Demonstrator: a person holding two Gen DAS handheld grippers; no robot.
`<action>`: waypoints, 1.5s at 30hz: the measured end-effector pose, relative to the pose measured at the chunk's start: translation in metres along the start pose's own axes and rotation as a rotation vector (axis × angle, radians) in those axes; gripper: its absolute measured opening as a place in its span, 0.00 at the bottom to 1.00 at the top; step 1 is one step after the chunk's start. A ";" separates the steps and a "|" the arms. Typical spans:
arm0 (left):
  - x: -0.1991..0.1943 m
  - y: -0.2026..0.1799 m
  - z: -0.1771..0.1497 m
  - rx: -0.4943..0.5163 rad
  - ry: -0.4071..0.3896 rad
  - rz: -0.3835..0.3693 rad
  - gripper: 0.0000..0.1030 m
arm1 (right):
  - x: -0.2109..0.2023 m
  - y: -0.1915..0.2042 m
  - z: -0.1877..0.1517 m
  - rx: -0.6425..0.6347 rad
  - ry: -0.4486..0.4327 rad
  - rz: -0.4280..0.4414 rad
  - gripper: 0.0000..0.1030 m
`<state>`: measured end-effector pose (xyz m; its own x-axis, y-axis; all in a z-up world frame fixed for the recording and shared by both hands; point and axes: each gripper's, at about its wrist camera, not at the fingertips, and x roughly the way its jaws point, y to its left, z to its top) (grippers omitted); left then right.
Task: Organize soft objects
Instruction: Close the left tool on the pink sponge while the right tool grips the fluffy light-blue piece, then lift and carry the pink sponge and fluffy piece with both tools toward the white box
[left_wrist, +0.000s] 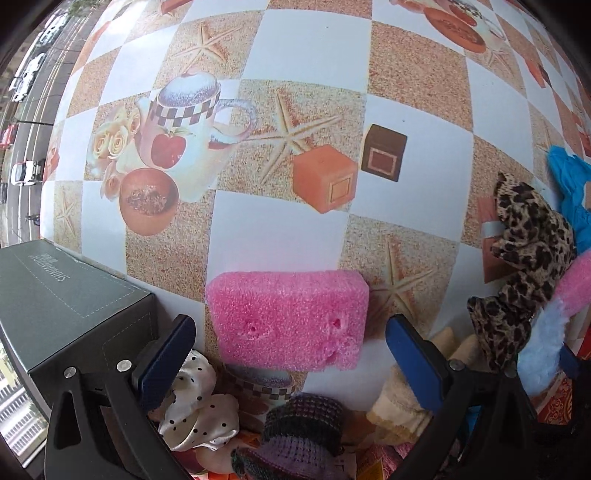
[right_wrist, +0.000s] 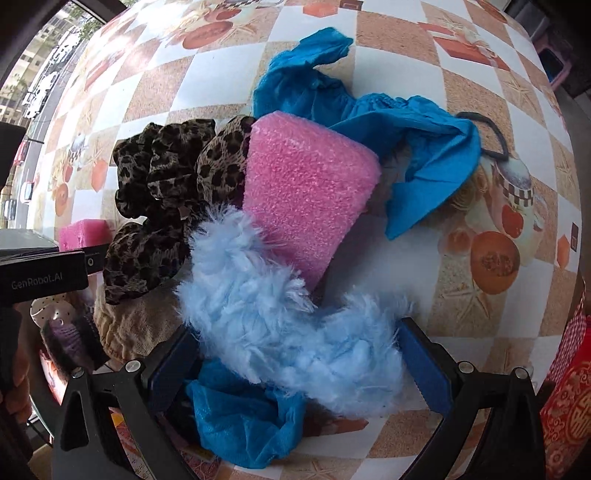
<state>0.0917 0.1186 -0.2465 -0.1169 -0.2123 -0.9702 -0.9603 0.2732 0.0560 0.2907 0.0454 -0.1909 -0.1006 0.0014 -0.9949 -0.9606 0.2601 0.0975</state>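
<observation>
Pink foam sponge (left_wrist: 290, 318) at lower centre of the left wrist view, flat on the checked tablecloth (left_wrist: 310, 55), just ahead of the left gripper (left_wrist: 290, 363) and between the lines of its two blue fingers (left_wrist: 168, 360). Jaws spread wide, released, nothing between the pads; sponge apart from both. Grey-green box (left_wrist: 74, 314) at lower left, just beside the left finger. White polka-dot scrunchie (left_wrist: 201, 408) and a purple knitted piece (left_wrist: 299, 424) low in frame, under the open jaws. Beige cloth (left_wrist: 397, 410) by the right finger. Leopard-print scrunchie (left_wrist: 524, 258) at right edge, with bright blue fabric (left_wrist: 570, 184) above it.

Fluffy light-blue scrunchie (right_wrist: 291, 325) filling lower centre of the right wrist view, sitting between the fingers (right_wrist: 424, 365) of the right gripper (right_wrist: 295, 365). Fur touching both pads, jaws fairly wide around it; firm clench or loose rest cannot be told. Second pink sponge (right_wrist: 306, 192) just beyond it, centre frame, tilted, its near end hidden behind the fur. Leopard scrunchie (right_wrist: 166, 192) touching the sponge's left side. Blue fabric (right_wrist: 369, 122) spread across upper centre and right, another crumpled blue piece (right_wrist: 240, 417) at bottom under the fur. Thin black hair tie (right_wrist: 491, 136) at upper right, partly under the blue fabric. Other gripper's body at left edge, the first pink sponge (right_wrist: 83, 232) peeking just above it.
</observation>
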 end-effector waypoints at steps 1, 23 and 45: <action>0.002 0.000 0.002 -0.005 -0.002 -0.013 1.00 | 0.005 0.001 0.003 -0.012 0.009 -0.009 1.00; -0.020 -0.012 -0.008 0.120 -0.105 -0.089 0.70 | -0.005 0.028 -0.050 -0.016 -0.065 0.049 0.48; -0.178 -0.113 -0.087 0.465 -0.365 -0.155 0.70 | -0.077 -0.014 -0.153 0.272 -0.174 0.207 0.48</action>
<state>0.1986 0.0439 -0.0591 0.1887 0.0300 -0.9816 -0.7382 0.6635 -0.1216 0.2723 -0.1062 -0.1116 -0.2170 0.2386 -0.9466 -0.8186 0.4838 0.3096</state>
